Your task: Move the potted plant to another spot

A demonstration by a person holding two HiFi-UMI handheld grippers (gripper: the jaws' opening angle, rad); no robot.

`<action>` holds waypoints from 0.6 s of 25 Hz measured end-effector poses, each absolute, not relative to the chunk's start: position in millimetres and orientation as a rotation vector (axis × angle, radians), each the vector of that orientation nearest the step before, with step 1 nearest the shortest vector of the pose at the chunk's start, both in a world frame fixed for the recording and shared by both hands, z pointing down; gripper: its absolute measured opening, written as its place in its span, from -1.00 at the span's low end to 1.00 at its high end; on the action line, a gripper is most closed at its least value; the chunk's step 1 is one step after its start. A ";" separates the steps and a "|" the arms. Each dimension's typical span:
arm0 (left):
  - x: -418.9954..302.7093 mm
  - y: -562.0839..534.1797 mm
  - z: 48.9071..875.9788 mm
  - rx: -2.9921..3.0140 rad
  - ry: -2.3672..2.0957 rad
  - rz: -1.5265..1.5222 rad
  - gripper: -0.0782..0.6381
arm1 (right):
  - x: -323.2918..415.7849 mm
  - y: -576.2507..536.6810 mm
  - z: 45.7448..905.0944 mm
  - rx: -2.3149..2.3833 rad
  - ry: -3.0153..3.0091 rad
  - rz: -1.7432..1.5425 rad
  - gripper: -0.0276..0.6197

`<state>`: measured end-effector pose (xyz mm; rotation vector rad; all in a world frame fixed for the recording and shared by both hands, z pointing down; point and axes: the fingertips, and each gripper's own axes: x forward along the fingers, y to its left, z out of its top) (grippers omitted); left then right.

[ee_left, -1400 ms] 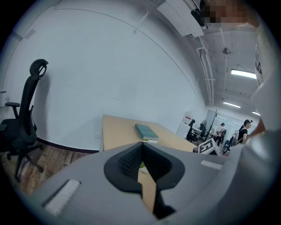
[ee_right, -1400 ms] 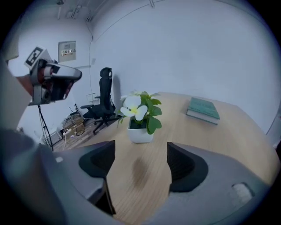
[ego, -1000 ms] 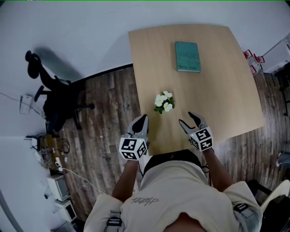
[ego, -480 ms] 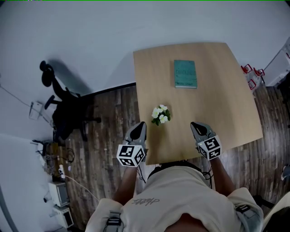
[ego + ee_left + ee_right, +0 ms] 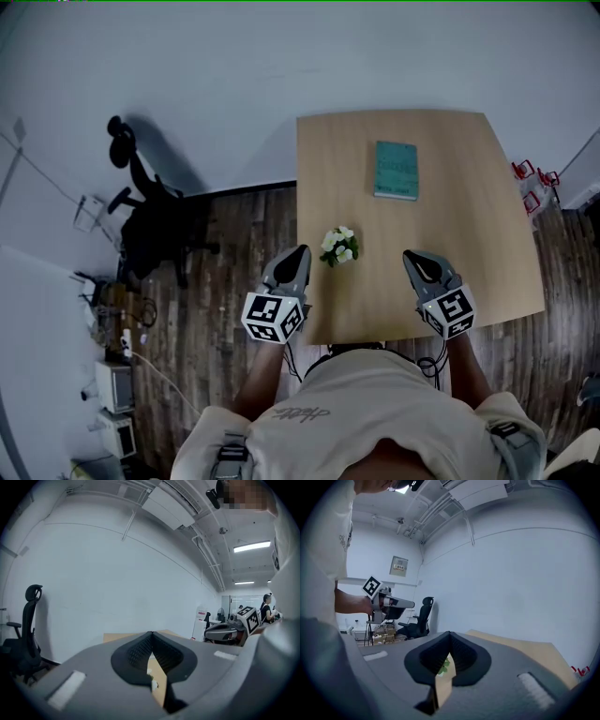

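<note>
The potted plant [image 5: 338,247] stands on the wooden table [image 5: 469,216], close to its left edge and near the person, with a teal book [image 5: 397,170] farther back. The left gripper [image 5: 296,253] hangs just to the plant's left and the right gripper [image 5: 413,257] is apart on its right. Each has its jaws pressed together on nothing.

Pale wood counter [image 5: 450,197], teal book [image 5: 396,170], white-and-green potted plant [image 5: 338,246], dark plank floor [image 5: 220,314], black chair [image 5: 155,230], grey left hand-held gripper [image 5: 296,255] and right hand-held gripper [image 5: 414,258] with black-and-white square markers.
</note>
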<state>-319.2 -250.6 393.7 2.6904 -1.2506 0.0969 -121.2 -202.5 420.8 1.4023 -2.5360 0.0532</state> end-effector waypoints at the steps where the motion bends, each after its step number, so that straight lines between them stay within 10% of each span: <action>1: -316.6 -250.9 386.0 2.706 -1.253 0.081 -0.73 | -124.2 -204.0 414.6 1.386 -2.551 0.035 -0.91; 15: -299.9 -259.3 328.8 2.814 -1.266 -0.041 -0.73 | -135.6 -216.8 343.9 1.417 -2.709 -0.055 -0.91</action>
